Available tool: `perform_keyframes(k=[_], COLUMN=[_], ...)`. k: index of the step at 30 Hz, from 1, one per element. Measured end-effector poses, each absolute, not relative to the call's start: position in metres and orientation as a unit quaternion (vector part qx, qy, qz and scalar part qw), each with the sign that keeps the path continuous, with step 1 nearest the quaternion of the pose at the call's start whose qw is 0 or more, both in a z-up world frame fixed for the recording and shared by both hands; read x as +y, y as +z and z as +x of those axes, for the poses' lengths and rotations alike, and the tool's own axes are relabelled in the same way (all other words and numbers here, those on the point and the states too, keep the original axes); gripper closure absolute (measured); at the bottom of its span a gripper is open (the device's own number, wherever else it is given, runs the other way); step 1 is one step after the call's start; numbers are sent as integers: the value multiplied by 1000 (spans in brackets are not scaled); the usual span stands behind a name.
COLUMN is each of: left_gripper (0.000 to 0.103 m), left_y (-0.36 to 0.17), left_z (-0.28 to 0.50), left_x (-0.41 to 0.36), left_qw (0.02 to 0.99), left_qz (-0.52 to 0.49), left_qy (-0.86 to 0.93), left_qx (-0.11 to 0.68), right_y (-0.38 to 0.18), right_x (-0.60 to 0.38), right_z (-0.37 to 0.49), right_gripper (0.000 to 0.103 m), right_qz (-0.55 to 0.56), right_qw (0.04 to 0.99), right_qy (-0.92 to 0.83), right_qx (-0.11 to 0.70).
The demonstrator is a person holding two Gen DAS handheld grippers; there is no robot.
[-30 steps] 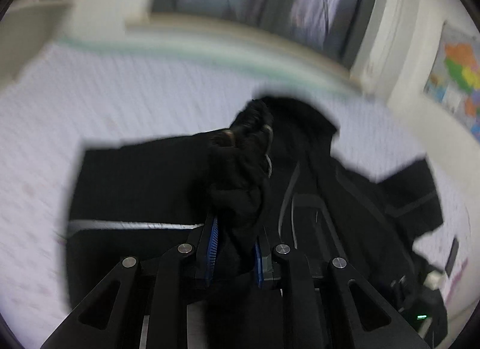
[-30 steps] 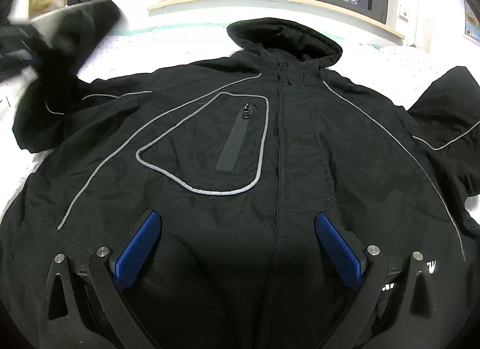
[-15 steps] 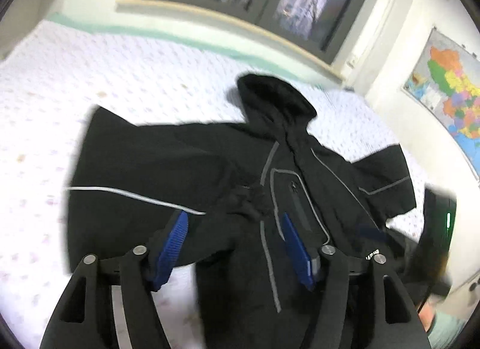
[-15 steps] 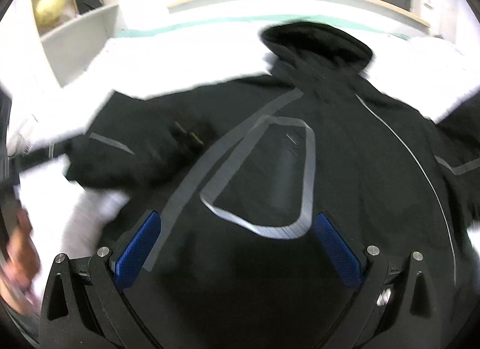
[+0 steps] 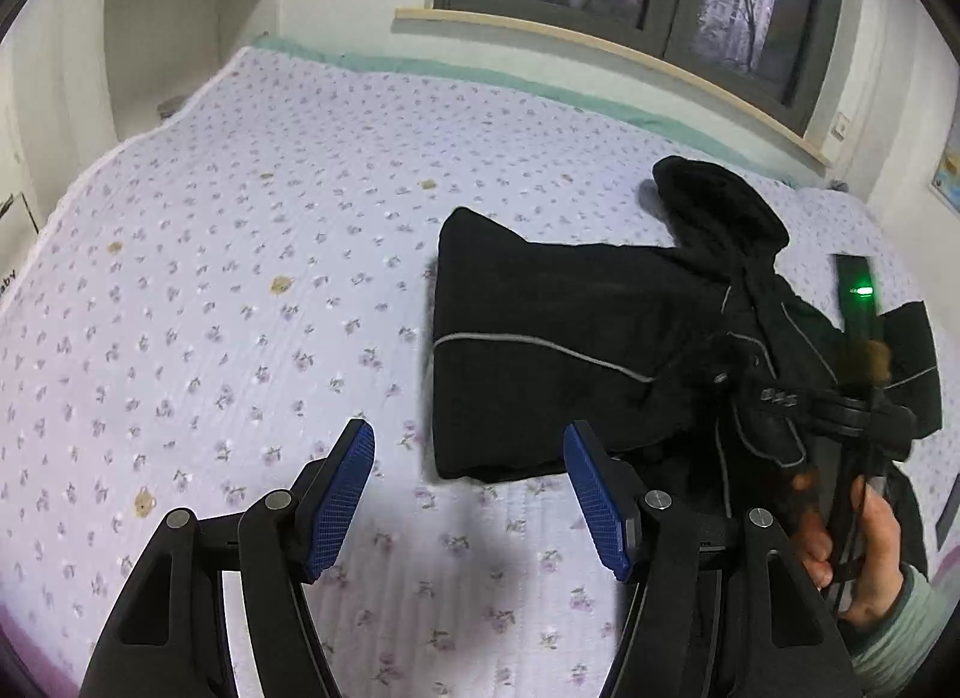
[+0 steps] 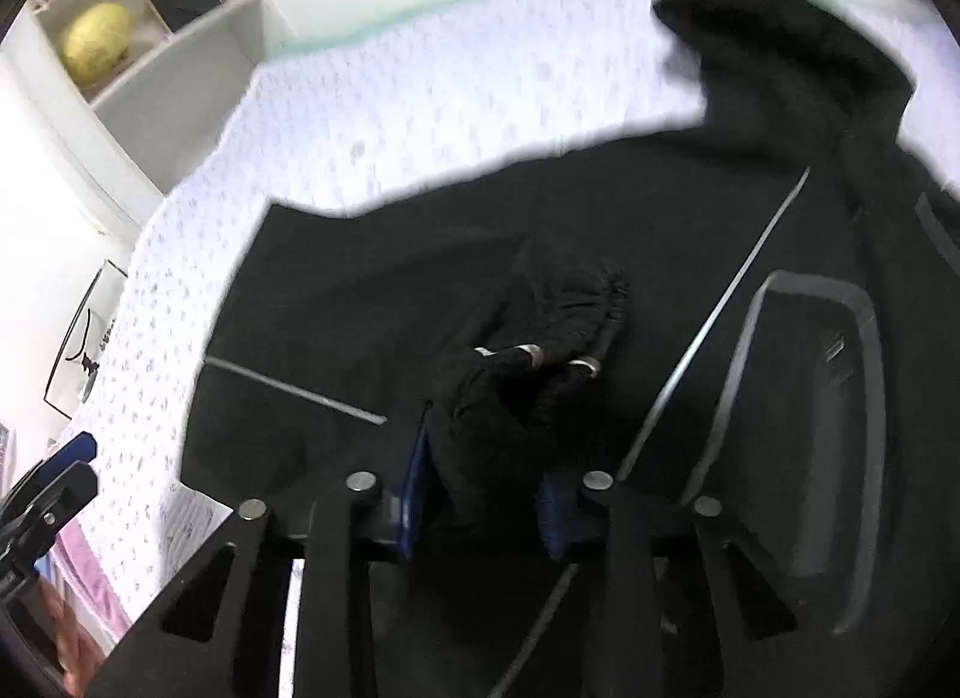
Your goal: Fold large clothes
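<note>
**Right gripper takes the folded-in sleeve cuff**

Black jacket [image 5: 600,350] lies face up on the flowered bedspread [image 5: 240,278], hood toward the window. One sleeve is folded across the chest, so that side looks squared off. Left gripper [image 5: 468,494] hangs over bare bedspread beside the jacket, jaws apart, nothing between them. Right gripper [image 6: 480,494] has its jaws closing on the bunched sleeve cuff [image 6: 540,368], cloth clearly between the pads, probably to set or pull the sleeve flat before the next fold.

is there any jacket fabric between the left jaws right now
No, the left gripper stands open over the bare floral bedsheet, with the black jacket lying beyond it.
</note>
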State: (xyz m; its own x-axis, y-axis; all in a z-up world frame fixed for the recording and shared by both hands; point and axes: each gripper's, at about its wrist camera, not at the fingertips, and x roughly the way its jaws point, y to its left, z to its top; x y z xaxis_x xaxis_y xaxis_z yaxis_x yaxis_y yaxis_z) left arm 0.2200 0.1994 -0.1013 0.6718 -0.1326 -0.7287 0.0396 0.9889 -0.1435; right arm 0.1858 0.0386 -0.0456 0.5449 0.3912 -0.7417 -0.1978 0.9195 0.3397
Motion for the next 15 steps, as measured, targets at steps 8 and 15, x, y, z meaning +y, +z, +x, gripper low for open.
perform_keyframes(k=[8,15], left_gripper=[36,36], left_y=[-61,-80], left_z=[245,299], left_x=[122,24], left_qw=[914,882], left_qz=[-19,-15], left_qy=[-94,-162], left_qx=[395,442], right_y=[48,53], right_x=[-74,-200], right_z=[157,147], right_gripper=[72,72], right_qz=[67,45], right_qw=[927,934], right_qy=[98,13], right_qx=[357,353])
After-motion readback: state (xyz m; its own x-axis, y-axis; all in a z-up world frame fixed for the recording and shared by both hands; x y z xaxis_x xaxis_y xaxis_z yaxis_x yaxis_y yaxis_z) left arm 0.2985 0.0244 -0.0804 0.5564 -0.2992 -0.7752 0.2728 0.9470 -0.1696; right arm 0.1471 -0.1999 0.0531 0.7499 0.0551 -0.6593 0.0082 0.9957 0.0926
